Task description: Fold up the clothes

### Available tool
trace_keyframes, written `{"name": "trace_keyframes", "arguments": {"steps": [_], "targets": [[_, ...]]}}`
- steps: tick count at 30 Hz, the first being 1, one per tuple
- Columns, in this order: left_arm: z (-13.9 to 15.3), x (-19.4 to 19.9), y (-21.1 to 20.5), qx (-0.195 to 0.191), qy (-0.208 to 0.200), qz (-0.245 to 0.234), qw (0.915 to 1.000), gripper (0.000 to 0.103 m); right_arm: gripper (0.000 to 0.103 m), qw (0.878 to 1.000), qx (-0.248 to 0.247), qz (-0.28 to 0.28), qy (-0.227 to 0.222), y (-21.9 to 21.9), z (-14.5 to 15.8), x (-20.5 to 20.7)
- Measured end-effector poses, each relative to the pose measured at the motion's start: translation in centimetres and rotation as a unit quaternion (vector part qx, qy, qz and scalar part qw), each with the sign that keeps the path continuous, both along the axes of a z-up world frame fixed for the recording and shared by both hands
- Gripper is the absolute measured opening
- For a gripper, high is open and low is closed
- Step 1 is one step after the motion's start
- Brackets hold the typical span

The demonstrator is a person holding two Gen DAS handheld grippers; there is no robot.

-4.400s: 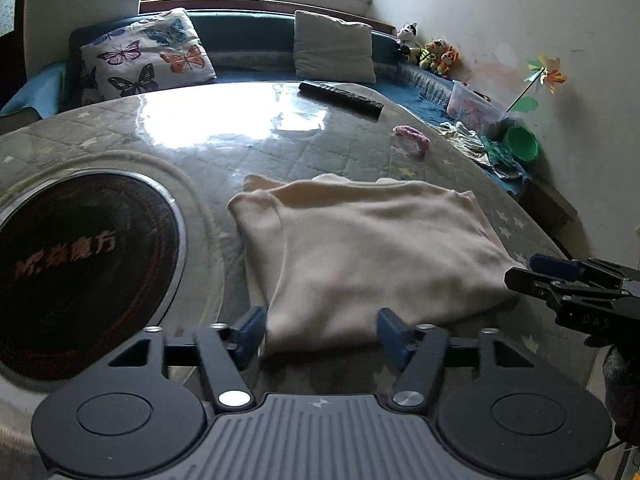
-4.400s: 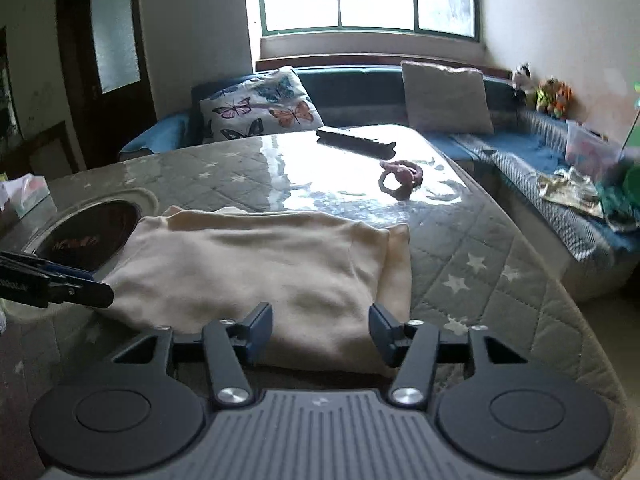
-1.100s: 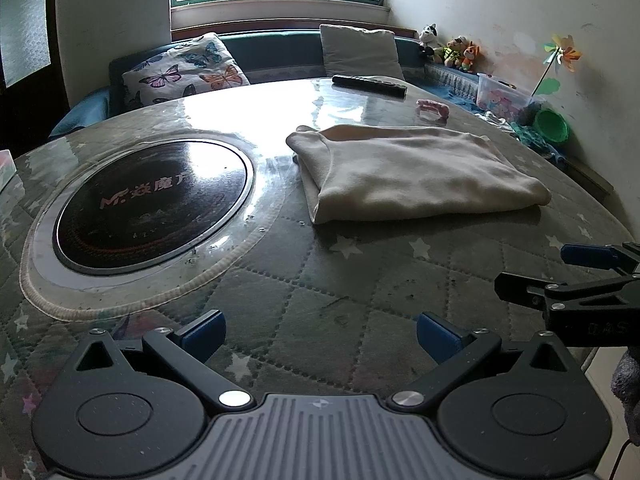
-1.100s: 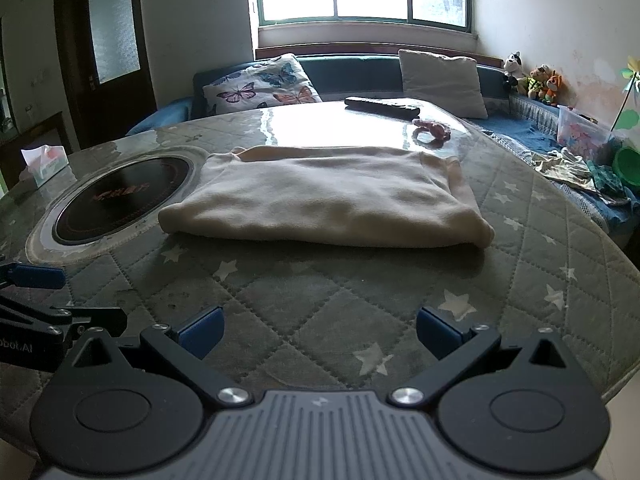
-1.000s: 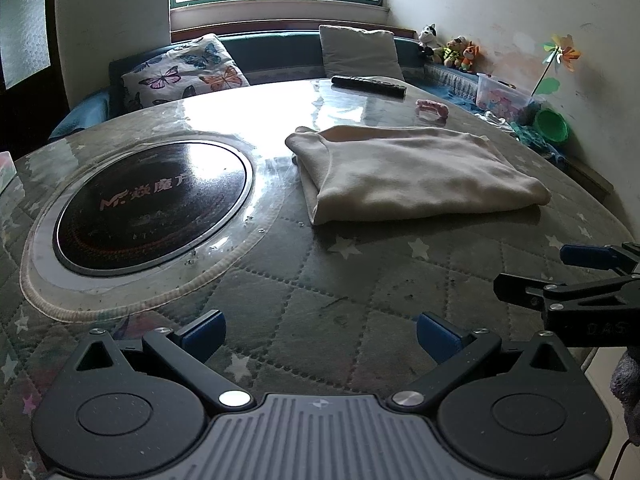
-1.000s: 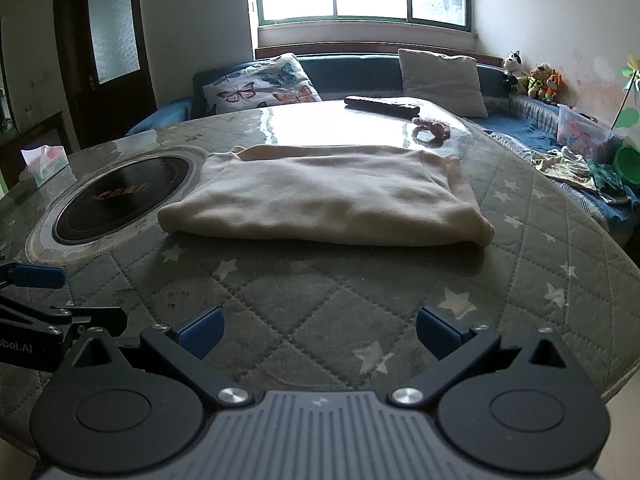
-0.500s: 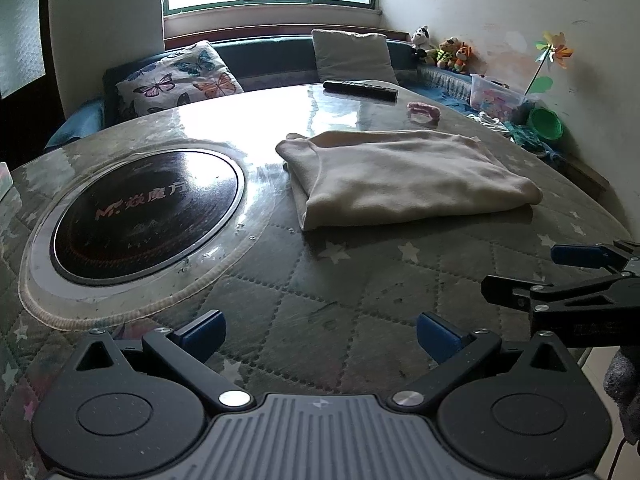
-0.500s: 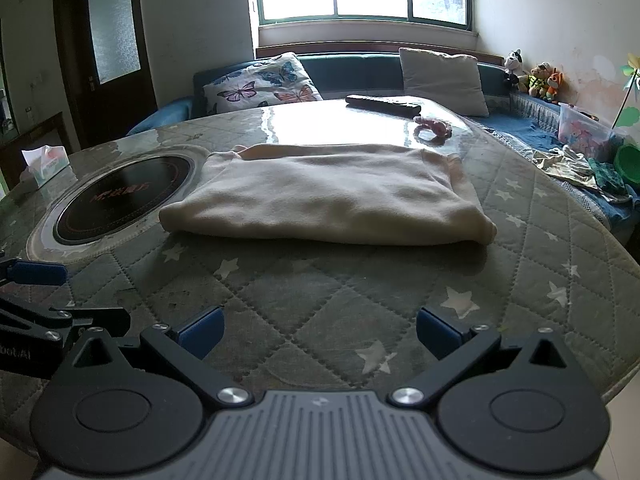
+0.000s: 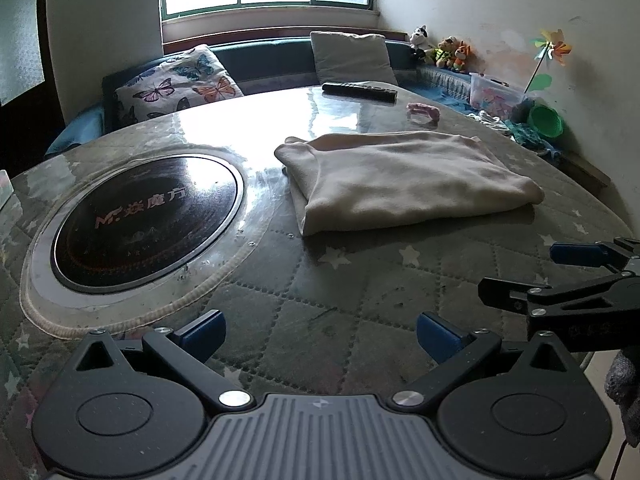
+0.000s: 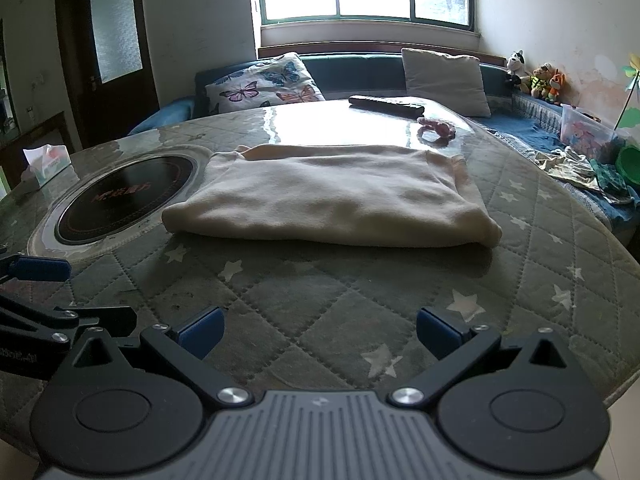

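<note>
Both grippers hang over the near edge of a round quilted table point(image 10: 520, 248), jaws spread wide apart and empty, touching nothing. The left gripper point(image 9: 320, 330) shows two blue-tipped fingers, as does the right gripper point(image 10: 318, 328) — four tips in all.

One cream garment point(image 10: 332, 196), folded into a thick rectangle, lies flat near the table's middle, well apart from both grippers. It sits just beside a dark round hotplate point(image 9: 146, 216) set into the table's left part.

Toward the far edge lie one black remote point(image 10: 386, 105) and one small pink object point(image 10: 436, 129).

Only the right wrist view shows a tissue box point(image 10: 46, 160) by the table's left edge and a dark door point(image 10: 106, 40). Only the left wrist view shows a pinwheel point(image 9: 550, 50) against the wall. Each view catches the other gripper at its side. Two cushions rest on the sofa behind — one butterfly-printed point(image 10: 264, 82), one grey point(image 10: 444, 80).
</note>
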State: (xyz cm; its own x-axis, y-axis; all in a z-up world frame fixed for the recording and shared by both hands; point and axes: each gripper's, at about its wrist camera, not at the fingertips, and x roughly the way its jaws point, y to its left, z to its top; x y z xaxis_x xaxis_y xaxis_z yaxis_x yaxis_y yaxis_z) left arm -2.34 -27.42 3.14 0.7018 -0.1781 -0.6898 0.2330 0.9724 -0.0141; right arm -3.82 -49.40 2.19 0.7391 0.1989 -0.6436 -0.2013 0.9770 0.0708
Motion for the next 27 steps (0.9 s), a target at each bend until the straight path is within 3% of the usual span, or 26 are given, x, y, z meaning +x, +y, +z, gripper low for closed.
{"name": "trace_keyframes", "arguments": {"steps": [27], "targets": [[0.2,1.4,-0.5,0.004,0.001,-0.013,0.9999,0.103,0.103,1.000,-0.011,-0.010,0.001,0.5,0.0,1.3]]}}
